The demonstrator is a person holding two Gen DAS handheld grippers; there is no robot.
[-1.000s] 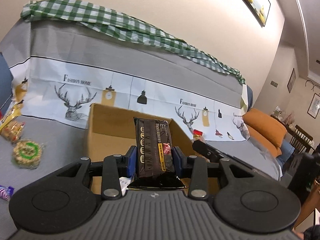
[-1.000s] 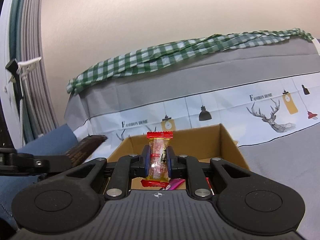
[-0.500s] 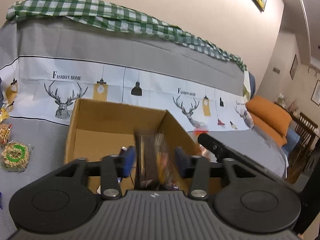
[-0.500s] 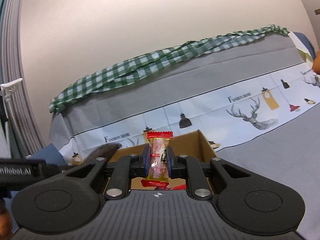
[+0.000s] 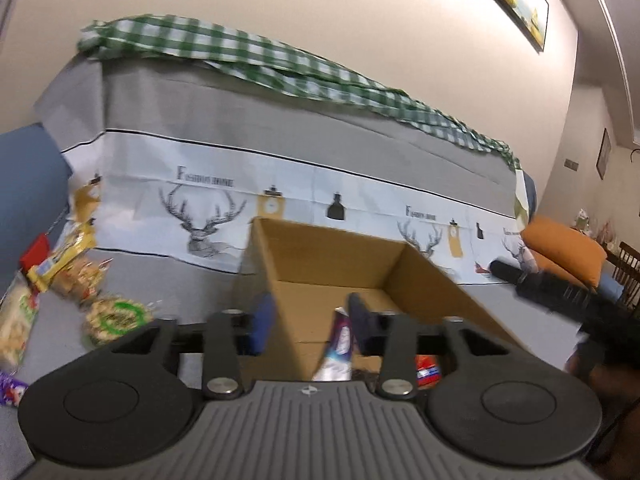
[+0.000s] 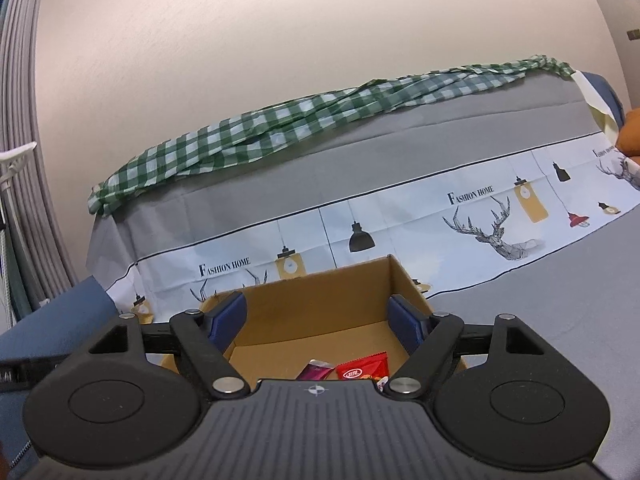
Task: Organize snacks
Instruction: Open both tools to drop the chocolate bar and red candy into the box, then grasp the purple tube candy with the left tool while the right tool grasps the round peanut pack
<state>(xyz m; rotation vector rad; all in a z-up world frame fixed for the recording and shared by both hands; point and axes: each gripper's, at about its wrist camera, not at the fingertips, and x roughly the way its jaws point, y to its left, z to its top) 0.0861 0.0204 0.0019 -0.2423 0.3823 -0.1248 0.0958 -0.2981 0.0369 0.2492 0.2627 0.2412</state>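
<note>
The open cardboard box sits on the grey sofa cover. My left gripper hovers over the box's near left corner, its jaws closing with nothing pressed between the blue pads. A purple and white wrapper lies in the box just beyond them. My right gripper hangs over the box, its jaws opening wide and empty. Under it lie a red snack packet and a pink wrapper. The right gripper's dark body shows at the right of the left wrist view.
Several loose snacks lie on the cover left of the box: a round pack with a green label, yellow packs and a red one. A green checked cloth drapes the sofa back. An orange cushion sits far right.
The left gripper let go of the dark snack bar, narrowed again and swung left toward the loose snacks. The right gripper opened and its red-wrapped candy is gone from between the jaws.
</note>
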